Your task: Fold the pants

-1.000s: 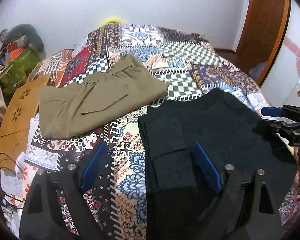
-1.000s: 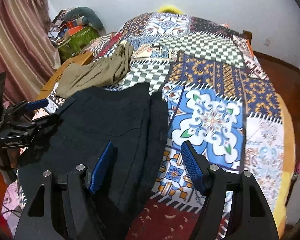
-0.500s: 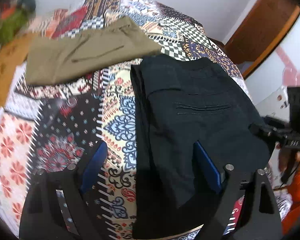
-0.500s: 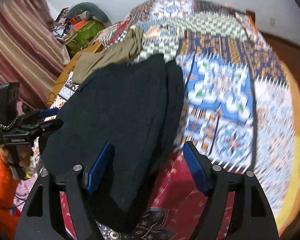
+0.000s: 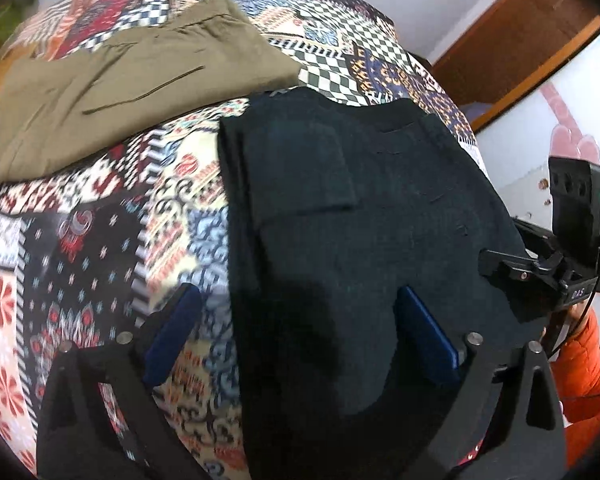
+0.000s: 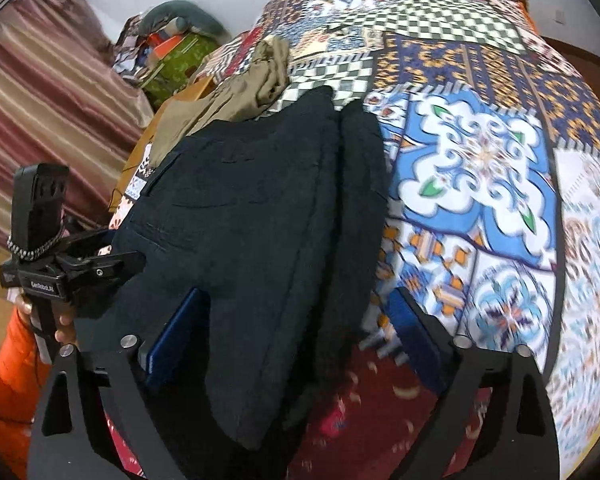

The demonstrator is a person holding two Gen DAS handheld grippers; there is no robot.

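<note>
Black pants (image 5: 380, 220) lie folded on the patchwork bedspread (image 5: 100, 260). My left gripper (image 5: 300, 332) hovers over their near left edge, jaws opening wide; cloth lies below and between the blue pads (image 5: 172, 332), which do not press on it. In the right wrist view the black pants (image 6: 240, 220) fill the middle. My right gripper (image 6: 296, 336) tilts down over their near right edge, jaws also opening, nothing pinched. Each gripper shows in the other's view: the right gripper (image 5: 540, 272) and the left gripper (image 6: 72, 268), held by hands in orange sleeves.
Olive pants (image 5: 132, 88) lie folded on the bed beyond the black pair, also visible as olive pants (image 6: 240, 96). A striped curtain (image 6: 52, 112) and a pile of bags (image 6: 172, 52) stand at the left. A brown door (image 5: 520, 40) is at the right.
Both grippers have tipped downward and sunk closer to the black pants. Both sets of jaws stand wider than before, the right one most visibly.
</note>
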